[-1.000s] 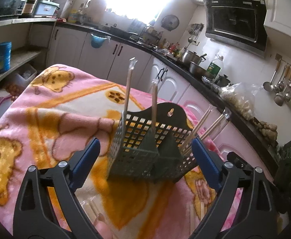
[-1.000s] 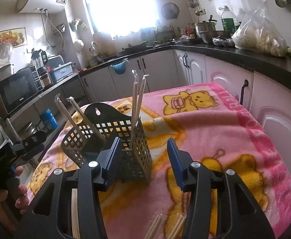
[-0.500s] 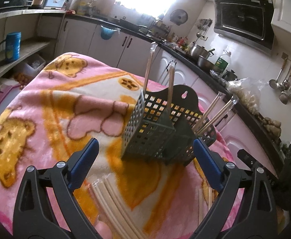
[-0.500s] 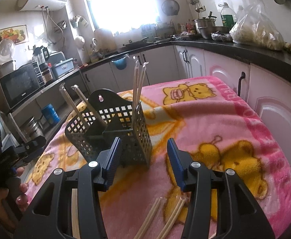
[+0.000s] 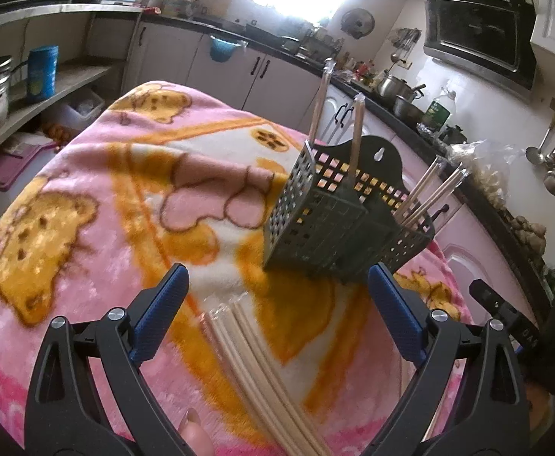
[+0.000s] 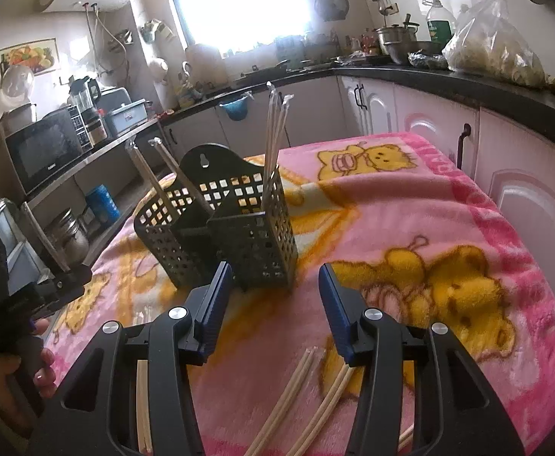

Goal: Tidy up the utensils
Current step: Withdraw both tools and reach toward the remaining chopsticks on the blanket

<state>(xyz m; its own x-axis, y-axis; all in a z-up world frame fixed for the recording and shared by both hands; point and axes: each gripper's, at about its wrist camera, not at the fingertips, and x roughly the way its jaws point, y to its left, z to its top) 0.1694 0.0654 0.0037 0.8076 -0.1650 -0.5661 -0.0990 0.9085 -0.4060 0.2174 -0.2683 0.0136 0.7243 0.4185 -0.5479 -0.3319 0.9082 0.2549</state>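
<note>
A dark perforated utensil holder (image 5: 338,224) (image 6: 231,228) stands on the pink bear blanket (image 5: 87,205) (image 6: 410,235), with wrapped chopsticks (image 5: 321,102) (image 6: 275,129) upright in its compartments. More wrapped chopsticks (image 5: 262,372) lie flat on the blanket between my left gripper's (image 5: 277,311) open fingers. Loose chopstick pairs (image 6: 307,399) lie below my right gripper (image 6: 275,304), which is open and empty, just short of the holder. The left gripper's body also shows in the right wrist view (image 6: 15,277), held by a hand.
Kitchen cabinets and a dark counter (image 6: 448,79) with pots and a bag run behind the table. Shelves with a pot and a blue can (image 5: 41,68) stand to the left. The blanket edge drops off close to both grippers.
Both grippers have pulled back and away from the holder. More of the flat chopsticks on the blanket now show under each gripper.
</note>
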